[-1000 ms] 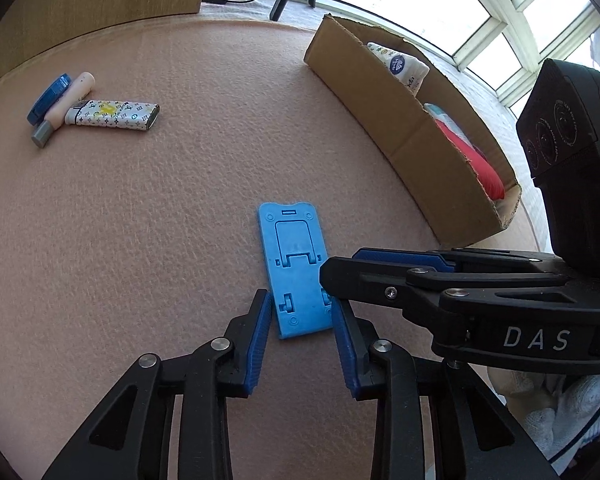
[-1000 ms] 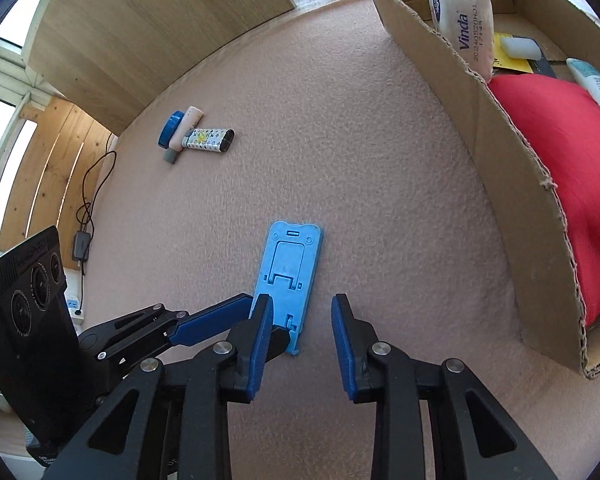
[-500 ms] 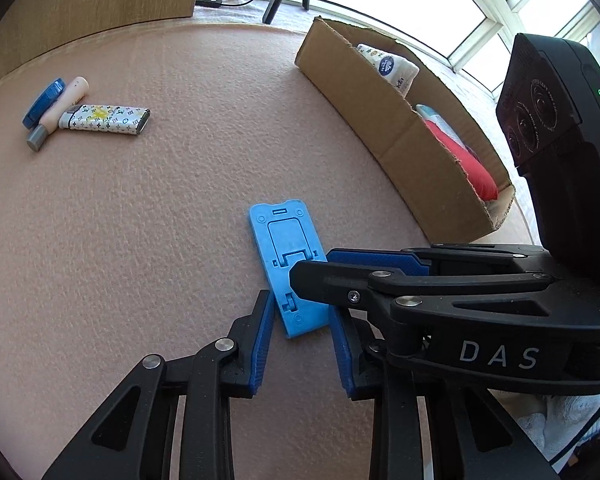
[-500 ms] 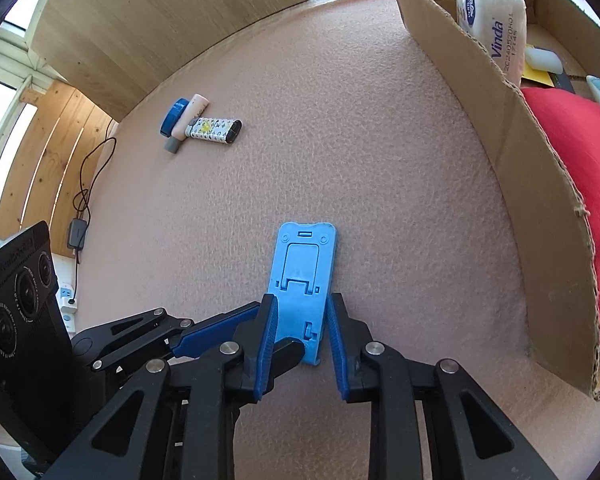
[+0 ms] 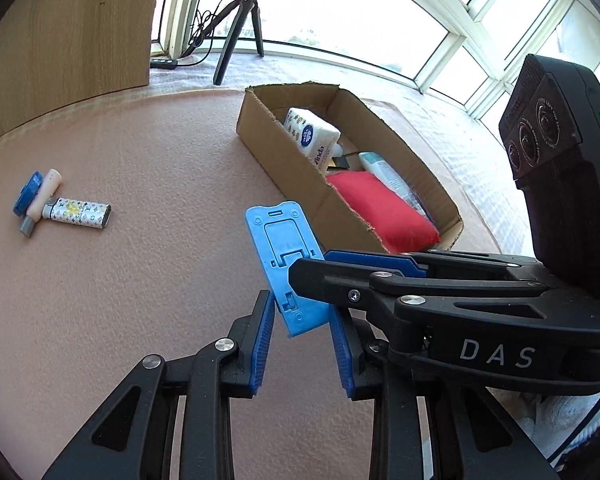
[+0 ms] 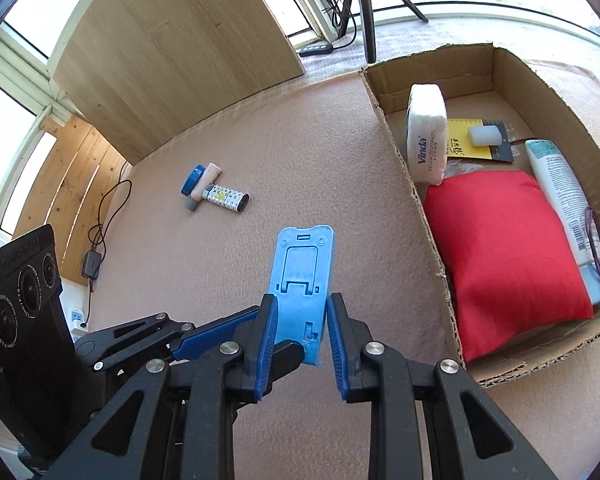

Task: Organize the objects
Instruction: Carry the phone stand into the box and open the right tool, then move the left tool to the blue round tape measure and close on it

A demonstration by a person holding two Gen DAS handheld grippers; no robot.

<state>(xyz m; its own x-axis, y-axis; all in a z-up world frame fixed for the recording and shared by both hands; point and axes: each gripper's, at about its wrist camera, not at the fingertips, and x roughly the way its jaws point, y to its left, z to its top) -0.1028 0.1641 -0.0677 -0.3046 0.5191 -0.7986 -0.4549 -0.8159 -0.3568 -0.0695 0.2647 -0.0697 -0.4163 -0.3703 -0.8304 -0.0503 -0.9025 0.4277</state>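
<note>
Stand (image 6: 303, 280), flat on the table a second ago, now rides lifted in the right claw (image 6: 300, 332), box-bound I judge; left claw (image 5: 302, 344) gapes empty.

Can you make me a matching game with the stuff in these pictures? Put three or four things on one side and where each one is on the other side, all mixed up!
Things:
1. blue phone stand
2. red cushion
3. patterned lighter
4. tripod

Places:
A. lying on the pink mat, far from the box
B. standing on the floor by the window
C. lifted off the mat, pinched by the right claw
D. inside the cardboard box

Right pairs: 1-C, 2-D, 3-A, 4-B
</note>
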